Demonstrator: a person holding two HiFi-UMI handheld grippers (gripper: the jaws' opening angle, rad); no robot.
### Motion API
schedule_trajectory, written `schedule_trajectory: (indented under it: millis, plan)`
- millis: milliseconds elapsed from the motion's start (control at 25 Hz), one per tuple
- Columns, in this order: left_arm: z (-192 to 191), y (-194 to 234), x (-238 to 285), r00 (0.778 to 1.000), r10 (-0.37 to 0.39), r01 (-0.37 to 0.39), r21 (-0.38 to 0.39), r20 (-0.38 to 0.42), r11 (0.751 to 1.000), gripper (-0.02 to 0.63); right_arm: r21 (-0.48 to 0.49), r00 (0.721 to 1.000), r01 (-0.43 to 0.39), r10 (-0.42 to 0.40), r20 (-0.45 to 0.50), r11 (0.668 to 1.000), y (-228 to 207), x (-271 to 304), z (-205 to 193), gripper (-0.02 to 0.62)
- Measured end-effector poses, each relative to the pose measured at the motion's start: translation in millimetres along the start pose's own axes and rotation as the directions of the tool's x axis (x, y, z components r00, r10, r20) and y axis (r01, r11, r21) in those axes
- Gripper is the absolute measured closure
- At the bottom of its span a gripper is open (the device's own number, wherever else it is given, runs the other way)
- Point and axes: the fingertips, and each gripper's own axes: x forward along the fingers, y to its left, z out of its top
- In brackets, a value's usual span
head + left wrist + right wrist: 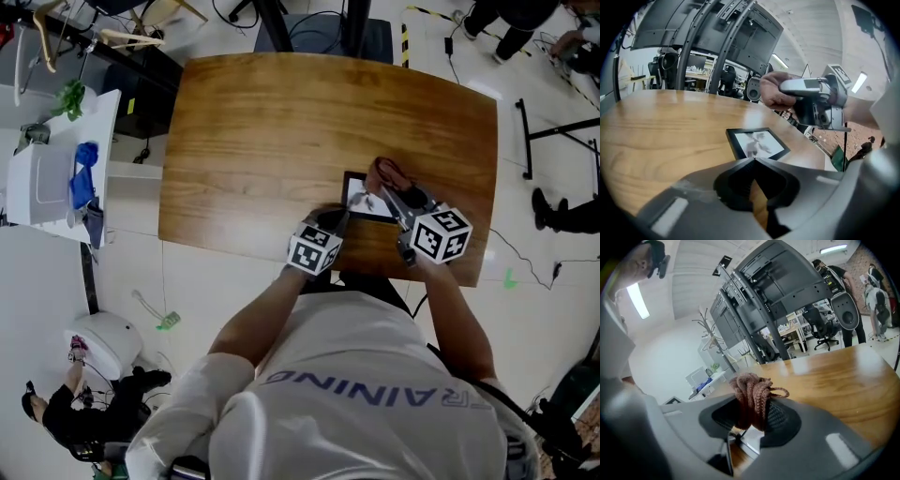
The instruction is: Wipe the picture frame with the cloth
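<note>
The jaws of the right gripper (751, 422) are clamped on a bunched, reddish-brown knitted cloth (752, 392), which sticks out past the tips with one loop hanging free at 3 o'clock. The jaws of the left gripper (753, 161) are pressed together, and nothing is held between them.

In the head view, the cloth (385, 173) is held by the right gripper (386, 190) over the 1 o'clock corner of the picture frame (367, 199). Whether the cloth rests on the frame cannot be told. The left gripper (336, 218) is placed at the frame's 7 o'clock corner. In the left gripper view, the near edge of the picture frame (757, 143) is covered by the closed tips, and contact cannot be made out.

The frame is black-edged, with a pale picture under glass, and lies flat on the wooden table (281, 122). It is found in the table's 5 o'clock part, near the edge closest to the person. In the left gripper view, the right gripper is seen at 2 o'clock above the frame, gripped by a hand (774, 90).
</note>
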Motion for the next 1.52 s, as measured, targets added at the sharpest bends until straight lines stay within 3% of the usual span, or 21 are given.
schedule_trajectory:
  millis: [320,560,1080,1400,1520]
  plan:
    - [2.7,-0.8,6.5,1.0,-0.019,0.018,-0.025,-0.002,1.0,0.601,0.179,0.974,-0.019,0.059,-0.217,0.984,3.7,57.1,-52.1,0.471]
    - [1.7,-0.1,6.3,1.0,-0.011,0.012,-0.052,0.017,0.999,0.601,0.204,0.939,0.058,0.016,-0.344,0.977,-7.5,70.5,-88.3,0.471]
    - [2.0,1.3,5.3,1.0,0.0,0.001,-0.042,0.022,0.999,0.601,0.235,0.936,0.174,-0.086,-0.34,0.956,-45.2,36.7,-91.5,0.469]
    - [0.2,1.4,6.8,1.0,0.006,-0.006,-0.037,0.024,0.999,0.601,0.262,0.939,0.255,-0.174,-0.296,0.931,-87.1,-13.0,-85.7,0.468]
    - [0.4,0.8,6.5,1.0,0.009,-0.008,-0.033,0.025,0.999,0.601,0.275,0.946,0.251,-0.176,-0.272,0.928,-94.9,-23.9,-84.1,0.468]
